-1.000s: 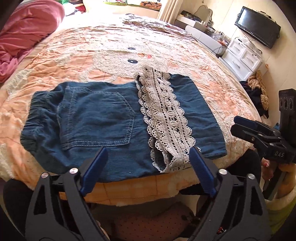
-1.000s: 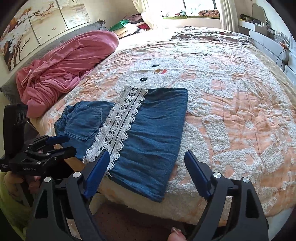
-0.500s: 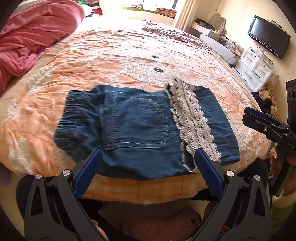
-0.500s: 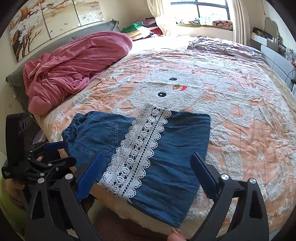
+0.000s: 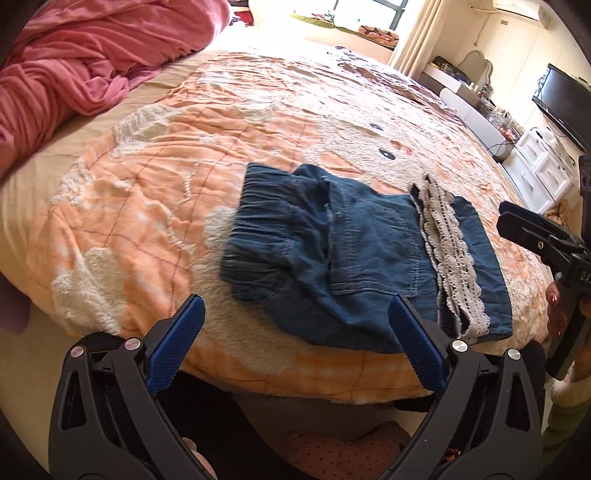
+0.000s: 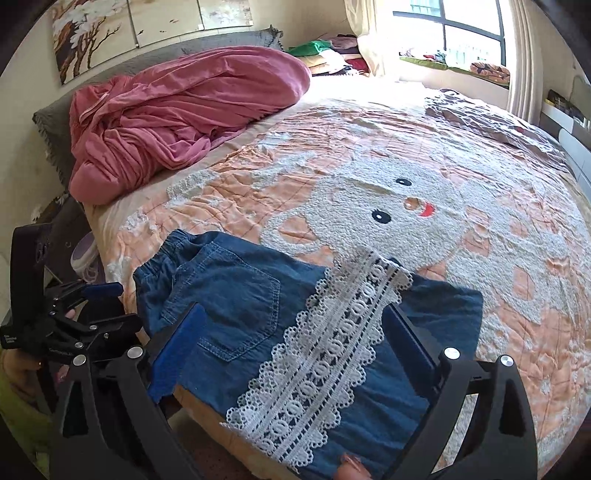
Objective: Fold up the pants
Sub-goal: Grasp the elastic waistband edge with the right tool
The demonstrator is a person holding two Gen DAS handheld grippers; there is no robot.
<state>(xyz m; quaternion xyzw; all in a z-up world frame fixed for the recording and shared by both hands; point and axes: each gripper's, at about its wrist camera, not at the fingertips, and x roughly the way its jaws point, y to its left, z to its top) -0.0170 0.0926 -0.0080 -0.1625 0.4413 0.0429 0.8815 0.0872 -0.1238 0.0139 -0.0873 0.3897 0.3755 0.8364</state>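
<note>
Left gripper is mine, jaws spread wide, nothing between the blue pads, held off the near edge of the bed with its right pad over the near corner of the pants. Right gripper also wide open and empty, hanging low over the pants; its two pads straddle the lace strip.

Pants are dark denim, folded flat, lying at the near edge of the bed. Elastic waistband points to my left, back pocket faces up, white lace band runs across the folded legs. In the left wrist view the waistband end is bunched and a bit raised.

Surface: quilted orange-and-white bedspread with a fluffy cartoon face, two black eyes and a red mouth, just beyond the pants. It looks wrinkled but flat under the pants.

Room: crumpled pink blanket heaped at the head end, well apart from the pants, grey headboard behind it. Tree painting on the wall above. Window with curtain at the far side, strong light coming in, piles of folded clothes by the sill. In the left wrist view a black TV is on the right wall, with white drawers under it.

My fingers show on the right handle at the edge of that view
</note>
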